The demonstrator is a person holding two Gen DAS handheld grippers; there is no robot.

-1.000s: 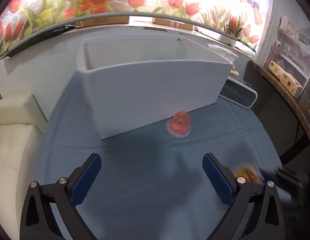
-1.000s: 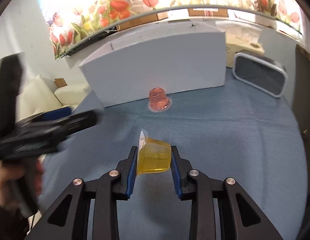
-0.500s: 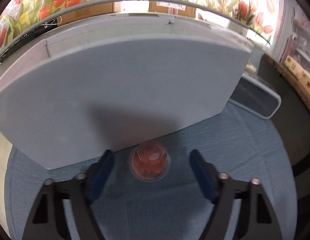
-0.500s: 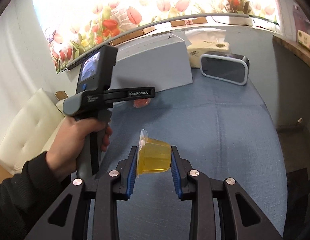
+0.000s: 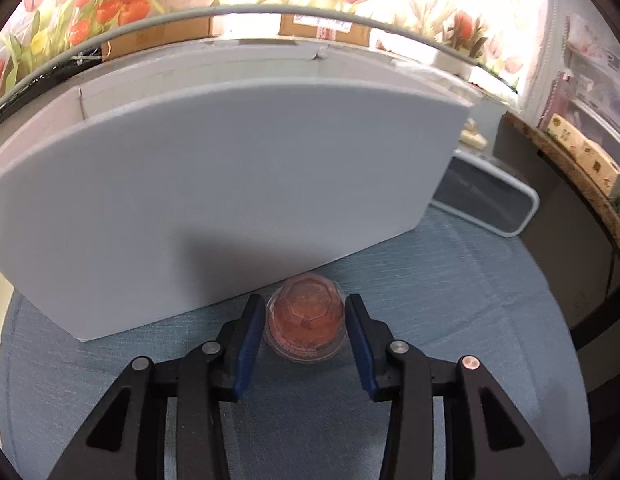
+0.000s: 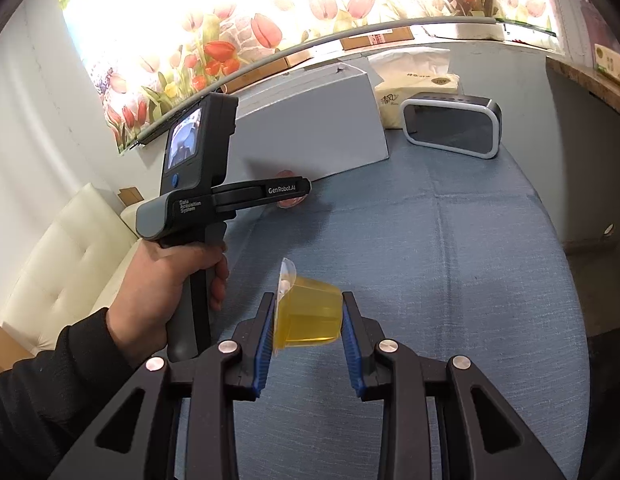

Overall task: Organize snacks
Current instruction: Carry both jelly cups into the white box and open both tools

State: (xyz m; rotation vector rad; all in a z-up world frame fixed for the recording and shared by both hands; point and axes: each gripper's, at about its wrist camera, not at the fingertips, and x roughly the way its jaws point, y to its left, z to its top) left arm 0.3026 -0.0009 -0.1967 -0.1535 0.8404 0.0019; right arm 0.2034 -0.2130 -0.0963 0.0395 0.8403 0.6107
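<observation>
While the red jelly cup (image 5: 305, 321) sits on the desk (image 5: 450, 320) beside the white box (image 5: 230, 200) | left tongs (image 5: 305, 334) just closing around it, pads apparently touching | right tongs (image 6: 308, 334) pinching yellow jelly cup (image 6: 310, 314).

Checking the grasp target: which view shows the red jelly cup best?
The left wrist view: the red jelly cup sits whole between the left gripper pads, by the white box. The right wrist view shows only a sliver behind that gripper.
</observation>
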